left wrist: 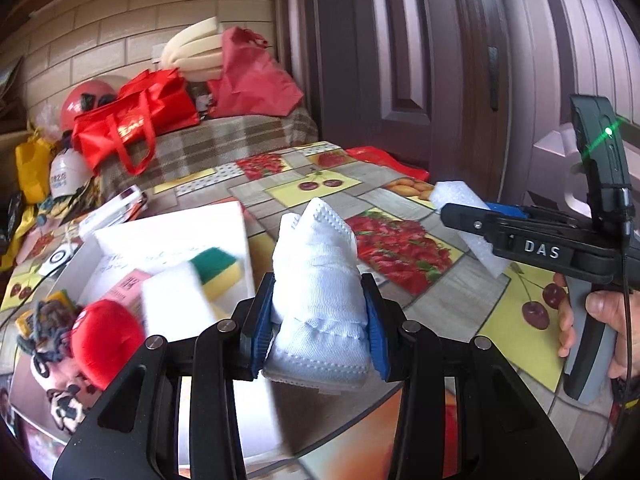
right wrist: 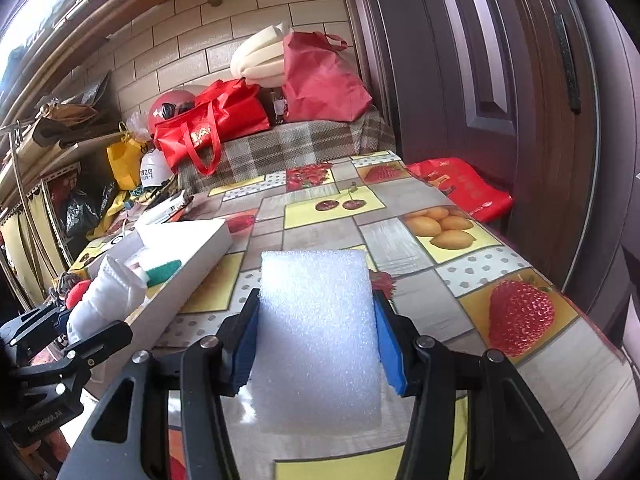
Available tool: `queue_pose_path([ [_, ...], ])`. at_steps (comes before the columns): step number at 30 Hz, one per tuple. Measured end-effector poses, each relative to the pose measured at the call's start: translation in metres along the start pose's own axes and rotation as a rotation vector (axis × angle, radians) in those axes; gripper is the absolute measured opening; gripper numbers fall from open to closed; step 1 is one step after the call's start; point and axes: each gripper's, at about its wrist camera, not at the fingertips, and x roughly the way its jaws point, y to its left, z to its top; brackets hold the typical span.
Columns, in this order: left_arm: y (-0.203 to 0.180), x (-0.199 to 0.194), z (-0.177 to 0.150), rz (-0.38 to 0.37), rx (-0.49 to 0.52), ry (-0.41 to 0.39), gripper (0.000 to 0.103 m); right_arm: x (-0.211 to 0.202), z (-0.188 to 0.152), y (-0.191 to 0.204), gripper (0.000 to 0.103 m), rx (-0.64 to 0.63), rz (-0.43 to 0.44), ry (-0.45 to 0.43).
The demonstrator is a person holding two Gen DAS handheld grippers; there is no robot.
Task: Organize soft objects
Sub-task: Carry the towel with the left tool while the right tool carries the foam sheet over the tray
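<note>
My left gripper (left wrist: 318, 322) is shut on a folded white face mask (left wrist: 320, 280), held above the fruit-print tablecloth (left wrist: 424, 312) just right of a white box (left wrist: 236, 232). In the box lie a green-and-yellow sponge (left wrist: 218, 268), a white foam block (left wrist: 176, 304), a red plush ball (left wrist: 106, 340) and a panda toy (left wrist: 64, 392). My right gripper (right wrist: 316, 336) is shut on a white foam pad (right wrist: 318, 340), held over the table. In the right wrist view the left gripper (right wrist: 80, 332) with the mask (right wrist: 108, 296) hangs at the left by the white box (right wrist: 192, 268).
A plaid-covered bench (right wrist: 288, 148) beyond the table carries red bags (right wrist: 216, 120), a red helmet (right wrist: 172, 108) and cream foam rolls (right wrist: 260, 56). A dark door (right wrist: 480, 80) stands right; a red bag (right wrist: 464, 188) lies off the table's right edge. A hand (left wrist: 600, 320) grips the right tool.
</note>
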Motion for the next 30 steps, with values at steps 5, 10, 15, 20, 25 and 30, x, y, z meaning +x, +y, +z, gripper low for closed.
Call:
queue_pose_path([
  [5,0.024,-0.009,-0.006,0.039,-0.028,-0.002,0.04,0.003,0.0,0.019,0.053,-0.016,0.024,-0.013],
  [10,0.051,-0.017,-0.011,0.06,-0.099,-0.021,0.04,0.006,-0.002,0.04,0.053,-0.055,0.042,-0.017],
  [15,0.07,-0.025,-0.014,0.076,-0.162,-0.057,0.04,0.007,-0.004,0.058,0.053,-0.088,0.048,-0.028],
  [20,0.084,-0.031,-0.016,0.123,-0.164,-0.08,0.04,0.008,-0.005,0.077,0.053,-0.113,0.069,-0.043],
  [25,0.094,-0.036,-0.019,0.165,-0.145,-0.083,0.04,0.014,-0.005,0.096,0.053,-0.145,0.087,-0.043],
  [30,0.117,-0.042,-0.025,0.202,-0.179,-0.085,0.04,0.021,-0.005,0.113,0.053,-0.167,0.111,-0.038],
])
